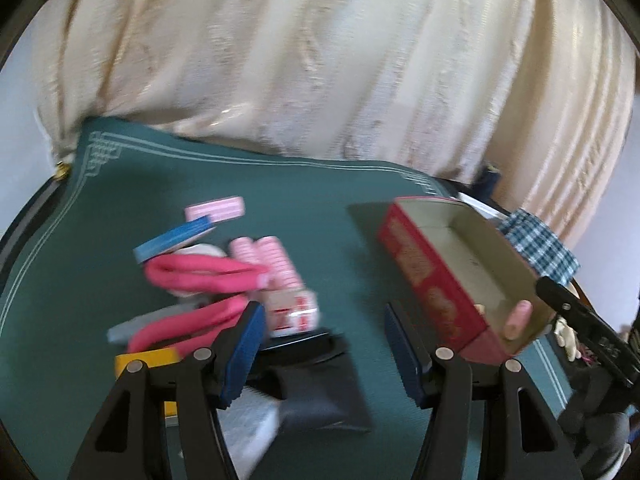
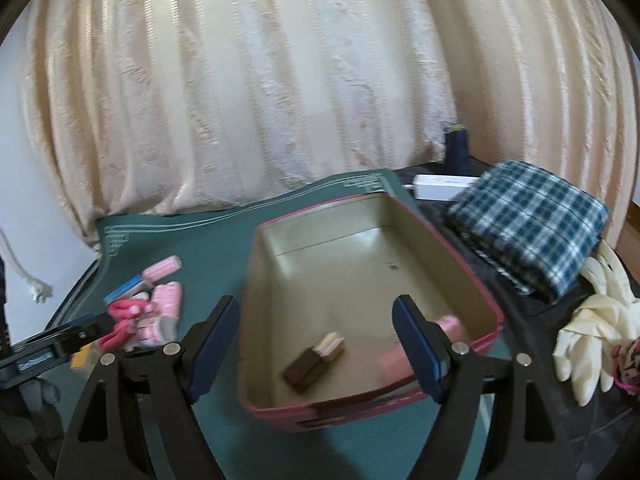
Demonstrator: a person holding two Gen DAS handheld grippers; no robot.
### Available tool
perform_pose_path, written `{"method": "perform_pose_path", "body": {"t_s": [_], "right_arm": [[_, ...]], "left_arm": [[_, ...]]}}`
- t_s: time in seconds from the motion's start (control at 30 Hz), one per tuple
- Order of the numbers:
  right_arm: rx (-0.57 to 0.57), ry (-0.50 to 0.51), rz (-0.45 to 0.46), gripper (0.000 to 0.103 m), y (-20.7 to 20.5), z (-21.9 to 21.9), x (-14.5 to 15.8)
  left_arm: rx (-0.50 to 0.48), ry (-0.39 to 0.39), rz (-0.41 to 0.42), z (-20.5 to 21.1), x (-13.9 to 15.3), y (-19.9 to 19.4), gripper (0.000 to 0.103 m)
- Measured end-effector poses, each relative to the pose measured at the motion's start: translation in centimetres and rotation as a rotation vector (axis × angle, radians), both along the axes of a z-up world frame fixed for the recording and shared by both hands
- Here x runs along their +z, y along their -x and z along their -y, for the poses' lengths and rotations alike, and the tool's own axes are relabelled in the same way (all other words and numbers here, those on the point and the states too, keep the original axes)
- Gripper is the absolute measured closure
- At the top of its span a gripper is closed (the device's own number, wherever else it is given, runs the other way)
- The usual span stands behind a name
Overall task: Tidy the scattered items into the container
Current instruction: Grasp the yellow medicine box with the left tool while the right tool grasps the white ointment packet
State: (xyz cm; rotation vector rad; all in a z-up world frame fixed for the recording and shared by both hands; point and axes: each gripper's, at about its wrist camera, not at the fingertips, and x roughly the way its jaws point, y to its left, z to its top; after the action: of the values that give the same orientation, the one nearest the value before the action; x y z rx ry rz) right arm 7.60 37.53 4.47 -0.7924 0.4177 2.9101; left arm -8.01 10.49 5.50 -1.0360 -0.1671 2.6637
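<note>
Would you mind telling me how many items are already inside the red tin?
2: a brown-and-cream block on the floor of the red tin, and a pink piece by its near right corner, partly hidden behind the right tongs.

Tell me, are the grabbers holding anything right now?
No. The left gripper and the right gripper are both open with nothing between their fingers. The right one hovers over the tin.

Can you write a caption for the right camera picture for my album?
Open right gripper hovers over the red tin, already holding two small items.
</note>
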Motion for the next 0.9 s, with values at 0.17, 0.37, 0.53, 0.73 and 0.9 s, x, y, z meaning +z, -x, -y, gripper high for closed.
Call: {"method": "perform_pose_path", "body": {"t_s": [0.17,0.37,0.53,0.73,0.9], "right_arm": [[0.090,-0.004,-0.007,0.021,0.0,3.4,0.9],[0.196,-0.003,0.031,0.021,0.6,7.5,0.3],[0.252,0.007,0.076,0.021,0.7,9.7,-0.9],[0.296,-0.003,0.110,0.021,1.2,12.1,-1.6],[0.321,-0.007,0.139,0.021,1.8,13.4,-2.3]], "left_arm": [[0.053,0.025,-0.011,2.5,-0.3,-0.7,0.040],[0.118,0.034,-0.003,5.3,-1.1,-1.2,0.029],[0.148,0.031,0.022,7.0,-2.3,-1.3,0.029],[0.170,0.014,0.070,8.3,-3.9,-0.3,0.029],[0.175,-0.013,0.127,9.1,-5.6,0.7,0.029]]}}
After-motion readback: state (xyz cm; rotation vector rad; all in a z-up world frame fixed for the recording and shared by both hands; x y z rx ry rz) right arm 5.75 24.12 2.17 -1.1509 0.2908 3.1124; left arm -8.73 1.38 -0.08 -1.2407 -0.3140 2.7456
